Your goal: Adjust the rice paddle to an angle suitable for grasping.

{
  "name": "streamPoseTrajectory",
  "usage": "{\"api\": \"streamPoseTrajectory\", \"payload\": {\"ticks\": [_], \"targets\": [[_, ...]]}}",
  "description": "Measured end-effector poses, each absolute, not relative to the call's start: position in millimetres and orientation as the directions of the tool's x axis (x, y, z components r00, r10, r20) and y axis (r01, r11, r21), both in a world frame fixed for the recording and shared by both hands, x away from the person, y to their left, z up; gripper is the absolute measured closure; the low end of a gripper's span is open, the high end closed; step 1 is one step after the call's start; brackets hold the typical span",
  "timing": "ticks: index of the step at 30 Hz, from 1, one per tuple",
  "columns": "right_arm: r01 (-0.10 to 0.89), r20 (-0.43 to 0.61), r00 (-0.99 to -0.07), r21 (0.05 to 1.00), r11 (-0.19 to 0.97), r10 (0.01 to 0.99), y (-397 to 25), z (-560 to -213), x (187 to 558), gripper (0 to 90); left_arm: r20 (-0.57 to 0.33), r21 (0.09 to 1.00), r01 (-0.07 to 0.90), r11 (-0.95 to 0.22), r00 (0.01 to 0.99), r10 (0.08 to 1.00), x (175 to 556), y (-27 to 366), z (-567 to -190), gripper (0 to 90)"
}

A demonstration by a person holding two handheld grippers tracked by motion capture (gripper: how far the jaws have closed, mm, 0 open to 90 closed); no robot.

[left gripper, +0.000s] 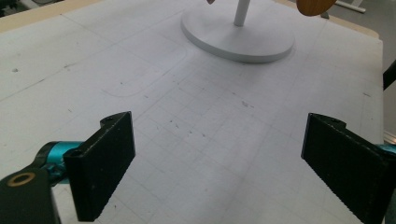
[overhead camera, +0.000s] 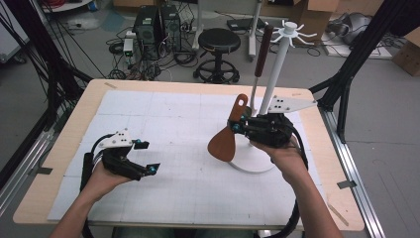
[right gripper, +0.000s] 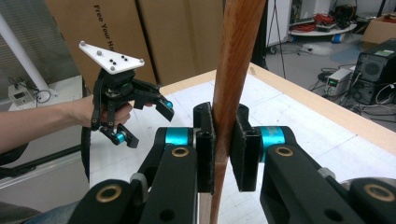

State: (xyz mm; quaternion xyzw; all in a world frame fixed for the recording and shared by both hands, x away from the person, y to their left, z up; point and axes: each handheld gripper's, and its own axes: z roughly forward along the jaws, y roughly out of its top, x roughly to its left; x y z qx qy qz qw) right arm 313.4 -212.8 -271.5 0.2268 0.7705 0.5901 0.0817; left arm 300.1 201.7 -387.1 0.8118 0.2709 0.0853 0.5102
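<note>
White gridded mat [overhead camera: 163, 173] covers a wooden table [overhead camera: 59, 148]; behind it there's a stool [overhead camera: 218, 42], computer towers [overhead camera: 157, 25] and boxes. Left gripper [overhead camera: 147, 156] hovers low over the mat, jaws spread wide. Right gripper [overhead camera: 236, 125] pinches a wooden spatula [overhead camera: 227, 139] by its handle, just beside the white rack [overhead camera: 277, 59] on its round base.
</note>
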Motion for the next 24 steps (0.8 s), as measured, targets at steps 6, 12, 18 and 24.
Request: {"api": "streamPoseTrajectory", "payload": {"ticks": [6,12,18,24], "targets": [[0.249,0.137,-0.882,0.948,0.199,0.450,-212.8,-264.1,314.4,82.1,-0.135,0.874,0.353,-0.335,0.837,0.531,300.8,203.0,-387.1,8.3],[0.250,0.139,-0.881,0.948,0.196,0.453,-213.1,-258.3,316.0,82.0,-0.138,0.875,0.356,-0.327,0.833,0.536,300.7,203.8,-387.3,7.6],[0.249,0.136,-0.878,0.949,0.195,0.459,-214.3,-253.6,317.5,82.1,-0.140,0.877,0.356,-0.323,0.832,0.536,300.6,203.9,-387.3,7.4],[0.246,0.132,-0.877,0.949,0.196,0.462,-215.5,-247.1,317.7,82.1,-0.141,0.877,0.356,-0.322,0.833,0.535,301.1,204.7,-388.1,7.3]]}}
